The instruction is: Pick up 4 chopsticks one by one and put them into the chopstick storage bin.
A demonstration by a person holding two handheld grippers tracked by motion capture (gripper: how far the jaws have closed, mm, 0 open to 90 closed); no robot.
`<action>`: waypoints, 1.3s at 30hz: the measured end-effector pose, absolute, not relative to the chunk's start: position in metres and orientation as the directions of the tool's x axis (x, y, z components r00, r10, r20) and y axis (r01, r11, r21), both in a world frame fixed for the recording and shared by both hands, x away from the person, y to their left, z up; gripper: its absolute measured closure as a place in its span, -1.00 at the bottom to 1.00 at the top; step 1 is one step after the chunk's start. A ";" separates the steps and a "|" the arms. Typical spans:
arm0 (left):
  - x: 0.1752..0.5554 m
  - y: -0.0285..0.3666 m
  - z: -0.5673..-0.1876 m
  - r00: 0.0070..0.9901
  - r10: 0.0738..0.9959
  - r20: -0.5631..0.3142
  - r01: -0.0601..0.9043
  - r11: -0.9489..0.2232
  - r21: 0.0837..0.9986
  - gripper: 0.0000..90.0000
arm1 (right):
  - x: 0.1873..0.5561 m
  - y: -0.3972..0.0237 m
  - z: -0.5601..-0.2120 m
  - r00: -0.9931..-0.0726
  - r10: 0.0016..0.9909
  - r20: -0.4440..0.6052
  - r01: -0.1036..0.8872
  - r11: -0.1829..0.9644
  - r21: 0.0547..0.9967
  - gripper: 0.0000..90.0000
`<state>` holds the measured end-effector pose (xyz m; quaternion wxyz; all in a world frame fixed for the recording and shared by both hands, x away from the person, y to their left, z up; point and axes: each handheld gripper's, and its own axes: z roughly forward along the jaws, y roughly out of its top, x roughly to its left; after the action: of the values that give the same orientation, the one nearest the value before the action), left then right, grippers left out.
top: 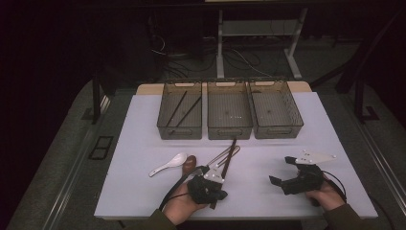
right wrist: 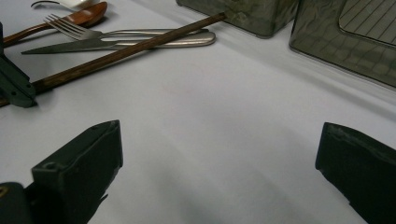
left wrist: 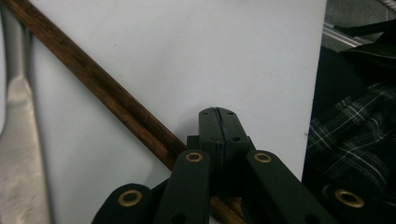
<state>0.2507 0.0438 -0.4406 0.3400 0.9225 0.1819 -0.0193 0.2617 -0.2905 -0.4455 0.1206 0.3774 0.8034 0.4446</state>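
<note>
Your left hand (top: 179, 207) comes in over the near edge of the table, left of its middle, and carries the left gripper (top: 214, 178) low over the surface, pointing away from you and a little to the right. Its jaws are pressed flat together. Your right hand (top: 327, 194) sits near the table's near right corner, with the right gripper (top: 282, 170) aimed leftward toward the table's middle. Its jaws stand wide apart with nothing between them.
</note>
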 end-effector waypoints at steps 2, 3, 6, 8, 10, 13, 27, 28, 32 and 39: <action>0.251 0.045 -0.441 0.930 0.332 -0.158 0.355 -0.699 0.621 0.98 | 0.262 -0.291 -0.445 -0.687 0.713 0.141 0.498 0.320 0.806 -0.99; 0.252 0.047 -0.440 0.931 0.331 -0.152 0.351 -0.706 0.615 0.98 | 0.262 -0.290 -0.445 -0.687 0.713 0.142 0.498 0.320 0.806 -0.99; 0.252 0.050 -0.440 0.925 0.350 -0.150 0.364 -0.697 0.618 0.98 | 0.262 -0.290 -0.445 -0.686 0.713 0.142 0.499 0.319 0.806 -0.99; 0.253 0.052 -0.439 0.926 0.351 -0.139 0.359 -0.705 0.612 0.98 | 0.262 -0.291 -0.445 -0.686 0.713 0.142 0.498 0.318 0.807 -0.99; 0.253 0.054 -0.439 0.920 0.366 -0.140 0.371 -0.701 0.609 0.97 | 0.262 -0.291 -0.445 -0.686 0.713 0.142 0.498 0.319 0.806 -0.99; 0.255 0.059 -0.438 0.919 0.373 -0.127 0.371 -0.708 0.601 0.98 | 0.262 -0.290 -0.445 -0.687 0.713 0.142 0.499 0.320 0.806 -0.99; 0.259 0.067 -0.438 0.907 0.398 -0.140 0.396 -0.690 0.606 0.97 | 0.262 -0.290 -0.446 -0.687 0.713 0.140 0.498 0.322 0.805 -0.99; 0.259 0.067 -0.437 0.909 0.392 -0.140 0.392 -0.693 0.605 0.97 | 0.262 -0.290 -0.446 -0.687 0.713 0.140 0.498 0.321 0.805 -0.99; 0.258 0.067 -0.435 0.902 0.399 -0.163 0.408 -0.670 0.620 0.97 | 0.262 -0.290 -0.446 -0.687 0.713 0.140 0.498 0.322 0.806 -0.99; 0.264 0.069 -0.427 0.897 0.412 -0.162 0.408 -0.629 0.662 0.92 | 0.262 -0.290 -0.446 -0.687 0.713 0.140 0.499 0.322 0.805 -0.99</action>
<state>0.2642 0.0687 -0.4267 0.3659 0.9025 0.2270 0.0025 0.2618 -0.2898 -0.4458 0.1211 0.3769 0.8040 0.4438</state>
